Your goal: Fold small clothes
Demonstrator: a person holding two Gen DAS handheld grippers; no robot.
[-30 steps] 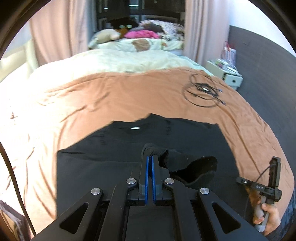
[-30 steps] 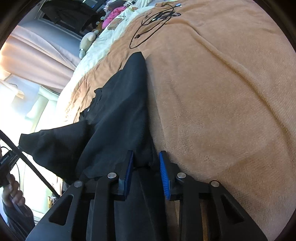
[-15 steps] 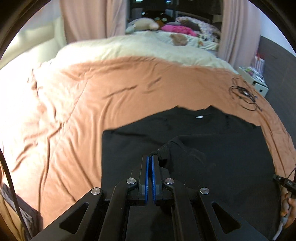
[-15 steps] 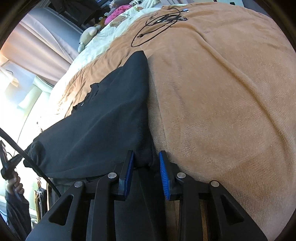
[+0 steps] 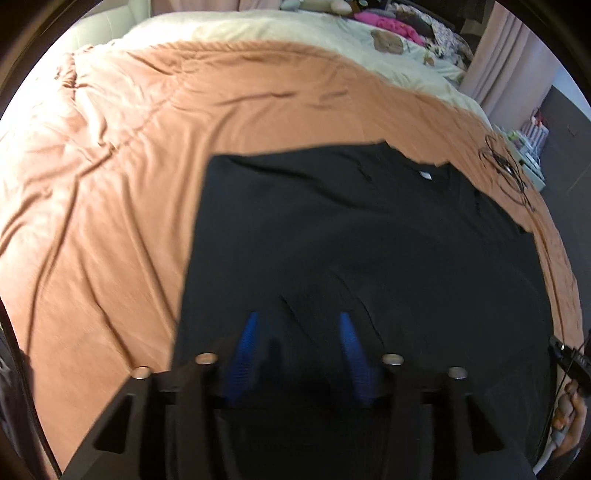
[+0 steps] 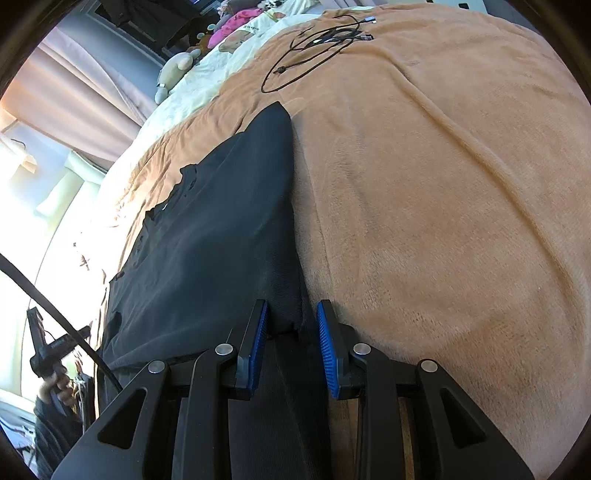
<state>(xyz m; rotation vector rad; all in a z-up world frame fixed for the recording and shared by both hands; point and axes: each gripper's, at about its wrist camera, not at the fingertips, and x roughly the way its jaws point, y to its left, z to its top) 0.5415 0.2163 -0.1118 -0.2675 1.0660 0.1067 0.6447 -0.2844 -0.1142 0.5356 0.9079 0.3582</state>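
A black T-shirt (image 5: 369,229) lies flat on the brown blanket (image 5: 110,184), collar toward the far side. My left gripper (image 5: 298,317) hovers low over the shirt's near part. Its jaws are opening, its blue pads (image 5: 251,332) stand apart, and no cloth is pinched between them. In the right wrist view the shirt (image 6: 221,240) stretches away to the left. My right gripper (image 6: 292,304) is shut on its near corner, which bunches between the pads. A hand holding the left gripper (image 6: 48,347) shows at the far left edge.
A coil of black cable (image 6: 317,40) lies on the blanket (image 6: 443,184) beyond the shirt. A cream duvet (image 5: 258,26) with plush toys and pink cloth lies further back. A bedside shelf (image 5: 528,147) and curtains stand at the right.
My left gripper carried a fold of the shirt leftward and down, then opened and let it go. The shirt now lies flat. My right gripper kept its hold and stayed put.
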